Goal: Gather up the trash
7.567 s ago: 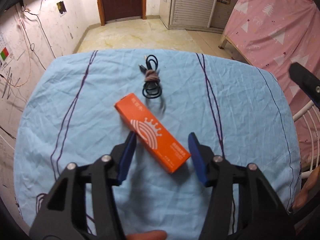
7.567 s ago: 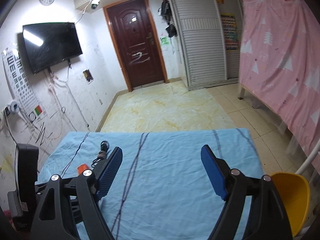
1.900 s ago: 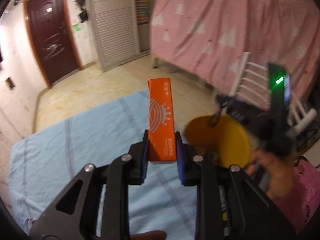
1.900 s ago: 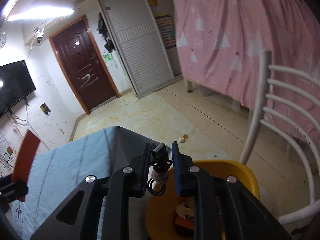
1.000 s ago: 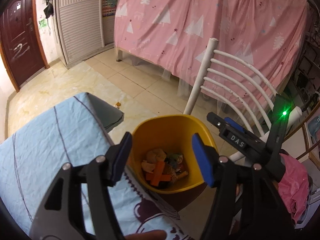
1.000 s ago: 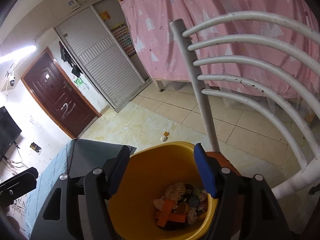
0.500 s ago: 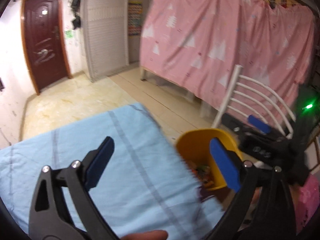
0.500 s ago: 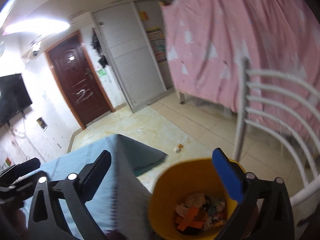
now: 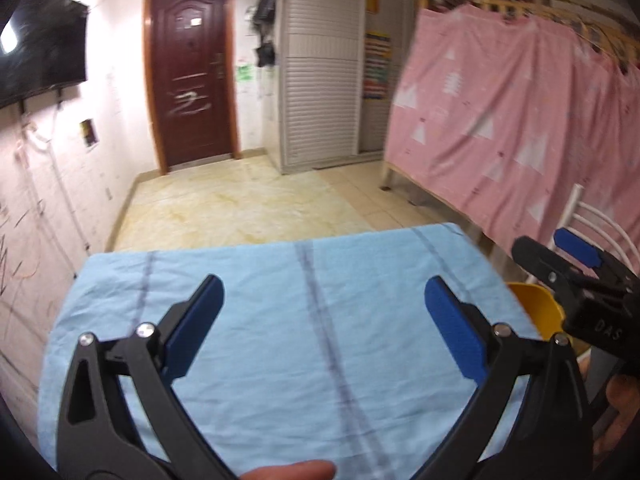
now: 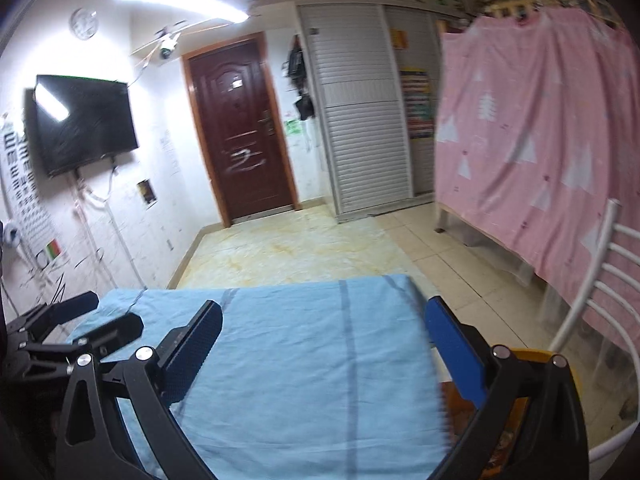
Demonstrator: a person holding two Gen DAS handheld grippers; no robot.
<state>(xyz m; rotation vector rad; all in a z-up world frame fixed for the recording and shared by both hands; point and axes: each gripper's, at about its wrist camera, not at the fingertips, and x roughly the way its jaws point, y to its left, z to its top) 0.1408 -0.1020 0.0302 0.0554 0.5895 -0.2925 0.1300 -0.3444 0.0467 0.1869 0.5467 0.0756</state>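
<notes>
Left wrist view: the left tool (image 9: 324,312) hangs wide open and empty, its jaws having just spread, over the bare blue-covered worktop (image 9: 280,320). The yellow bin (image 9: 536,312) peeks past the worktop's right edge, mostly hidden by the right tool (image 9: 560,256).

Right wrist view: the right tool (image 10: 324,336) gapes empty, jaws having just spread. The bin (image 10: 528,360) sits lower right, largely hidden, contents blurred. Open floor (image 10: 300,252) lies beyond.
</notes>
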